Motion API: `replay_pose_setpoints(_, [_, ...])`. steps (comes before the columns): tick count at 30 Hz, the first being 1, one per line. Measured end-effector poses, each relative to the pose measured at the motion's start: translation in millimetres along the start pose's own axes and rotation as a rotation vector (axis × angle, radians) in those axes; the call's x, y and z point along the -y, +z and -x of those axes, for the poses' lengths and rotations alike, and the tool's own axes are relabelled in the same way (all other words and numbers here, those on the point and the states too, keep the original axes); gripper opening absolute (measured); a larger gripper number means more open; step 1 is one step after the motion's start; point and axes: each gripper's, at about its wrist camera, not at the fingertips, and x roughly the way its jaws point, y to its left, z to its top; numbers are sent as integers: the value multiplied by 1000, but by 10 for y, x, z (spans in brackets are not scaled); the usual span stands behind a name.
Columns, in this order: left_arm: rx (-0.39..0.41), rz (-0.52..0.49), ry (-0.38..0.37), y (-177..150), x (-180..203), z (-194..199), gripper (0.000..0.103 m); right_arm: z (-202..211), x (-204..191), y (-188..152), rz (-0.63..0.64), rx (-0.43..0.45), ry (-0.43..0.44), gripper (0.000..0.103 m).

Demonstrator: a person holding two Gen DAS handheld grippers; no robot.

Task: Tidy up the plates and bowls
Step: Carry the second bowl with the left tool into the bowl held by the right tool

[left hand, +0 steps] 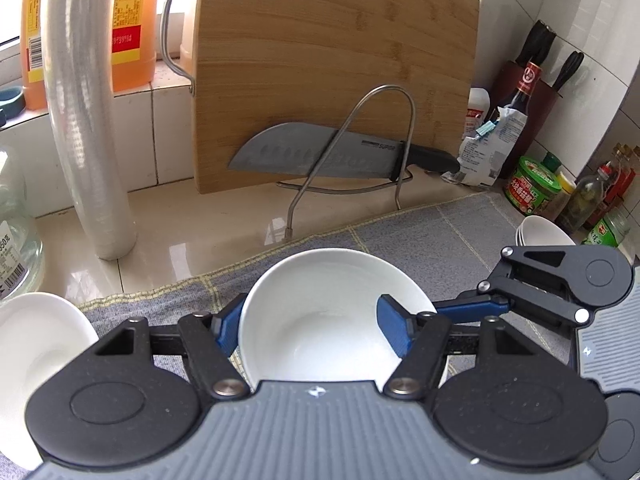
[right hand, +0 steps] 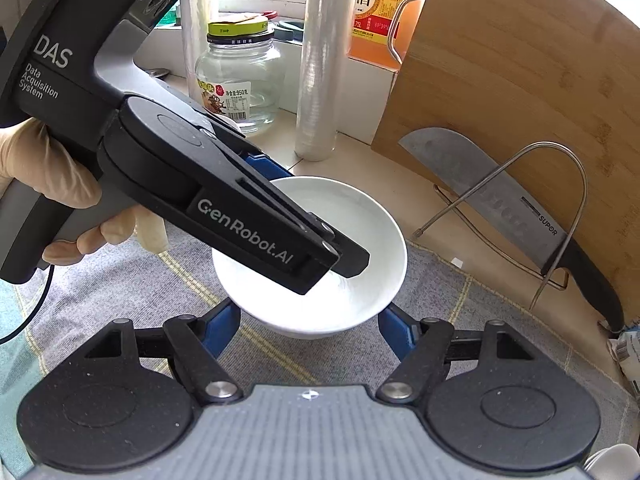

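A white bowl (left hand: 320,312) stands on the grey cloth (left hand: 460,232). My left gripper (left hand: 312,330) is open around it, its left pad outside the rim and its right pad inside the bowl. In the right wrist view the same bowl (right hand: 360,216) lies under the left gripper's body (right hand: 224,196). My right gripper (right hand: 312,330) is open, its blue pads just short of the bowl's near rim and empty. Another white dish (left hand: 36,344) sits at the left. Stacked white bowls (left hand: 540,230) stand at the far right.
A bamboo cutting board (left hand: 332,64) leans on the wall with a knife (left hand: 328,154) in a wire rack. A cling film roll (left hand: 84,120), a glass jar (right hand: 240,76), orange bottles (left hand: 132,24) and several sauce bottles (left hand: 524,92) line the back.
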Motion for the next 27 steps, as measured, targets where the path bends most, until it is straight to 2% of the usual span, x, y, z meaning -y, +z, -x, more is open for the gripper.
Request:
replay_pose_setpoints(14, [35,-57,-13,-58,489,357,67,566,-80,-244,-20,51,-25,80])
replay_pose_setpoints(27, [38,-108,-66,-116,924,361,67,880,-30,-556,-65,44,-87,80])
